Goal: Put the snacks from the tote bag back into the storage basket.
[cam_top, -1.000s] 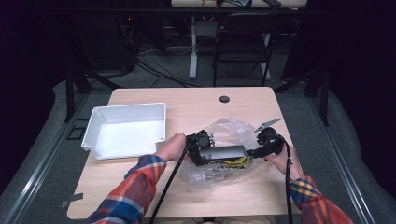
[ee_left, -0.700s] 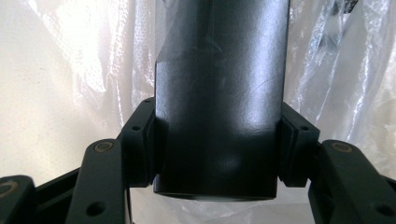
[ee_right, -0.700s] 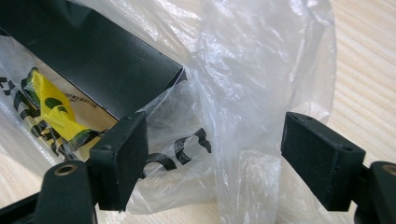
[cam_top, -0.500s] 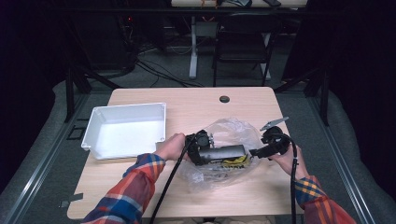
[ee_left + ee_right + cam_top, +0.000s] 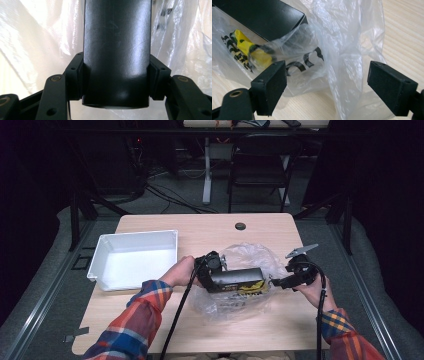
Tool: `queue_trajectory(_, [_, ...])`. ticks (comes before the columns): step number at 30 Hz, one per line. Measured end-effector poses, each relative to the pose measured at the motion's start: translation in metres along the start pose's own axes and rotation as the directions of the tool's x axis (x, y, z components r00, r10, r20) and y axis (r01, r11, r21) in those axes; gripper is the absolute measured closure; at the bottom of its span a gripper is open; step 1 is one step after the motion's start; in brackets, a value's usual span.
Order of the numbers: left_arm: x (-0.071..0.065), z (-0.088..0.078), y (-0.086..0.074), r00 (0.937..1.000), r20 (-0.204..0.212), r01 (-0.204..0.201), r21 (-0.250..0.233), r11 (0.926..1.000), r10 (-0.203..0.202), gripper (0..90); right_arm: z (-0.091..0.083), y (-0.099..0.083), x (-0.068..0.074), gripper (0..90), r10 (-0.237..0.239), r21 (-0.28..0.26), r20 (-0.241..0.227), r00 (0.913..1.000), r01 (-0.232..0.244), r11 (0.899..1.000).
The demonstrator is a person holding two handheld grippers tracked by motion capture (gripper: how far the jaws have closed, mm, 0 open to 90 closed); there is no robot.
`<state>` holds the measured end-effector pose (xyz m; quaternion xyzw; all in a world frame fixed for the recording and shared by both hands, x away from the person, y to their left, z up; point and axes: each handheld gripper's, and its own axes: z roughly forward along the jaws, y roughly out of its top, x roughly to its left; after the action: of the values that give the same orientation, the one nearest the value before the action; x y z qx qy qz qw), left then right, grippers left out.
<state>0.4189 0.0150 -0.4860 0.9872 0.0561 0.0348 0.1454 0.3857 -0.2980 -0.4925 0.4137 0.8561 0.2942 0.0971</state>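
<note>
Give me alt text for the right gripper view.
The right tongs stand open around a fold of clear plastic bag on the wooden table. Beyond the bag's film lie a black box and a yellow-and-black print.

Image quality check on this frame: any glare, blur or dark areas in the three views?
High view: the light wooden table is lit, the surroundings nearly black, the picture soft. Left gripper view: the black box clamped in the left tongs shows a dull sheen; the clear plastic bag behind it is washed out. Right gripper view: sharp on the open right tongs, with mild glare on the bag's folds.
</note>
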Motion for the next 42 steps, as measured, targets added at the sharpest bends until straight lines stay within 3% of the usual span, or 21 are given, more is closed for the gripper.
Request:
queue_trajectory(3, [0.0,-0.007,0.002,0.9999,-0.011,0.0,-0.008,1.0,0.0,43.2,-0.003,-0.001,-0.001,15.2,0.0,0.0,-0.006,1.0,0.0,1.0])
queue_trajectory(9, [0.001,-0.017,0.005,0.9999,-0.014,-0.003,-0.02,0.9998,0.002,43.2,0.001,-0.001,0.005,16.4,-0.026,0.003,-0.082,0.9963,0.026,1.0])
queue_trajectory(15, [0.003,-0.029,0.006,0.9998,-0.017,-0.005,-0.047,0.9989,0.004,43.2,0.009,-0.002,0.006,16.6,-0.042,0.042,-0.062,0.9972,0.044,0.998])
queue_trajectory(26, [0.005,-0.053,-0.002,0.9994,-0.033,-0.012,-0.059,0.9982,0.01,43.3,0.001,-0.007,0.001,15.4,-0.023,0.025,-0.079,0.9966,0.025,0.999])
queue_trajectory(39, [0.009,-0.077,-0.027,0.9982,-0.06,-0.005,-0.078,0.9969,0.0,43.5,-0.004,-0.02,-0.004,15.1,-0.004,0.039,-0.071,0.9975,0.007,0.999])
queue_trajectory(42, [0.009,-0.083,-0.035,0.9979,-0.063,0.013,-0.088,0.9961,-0.019,43.5,-0.005,-0.023,-0.004,15.1,0.003,0.037,-0.065,0.9979,-0.001,0.999])
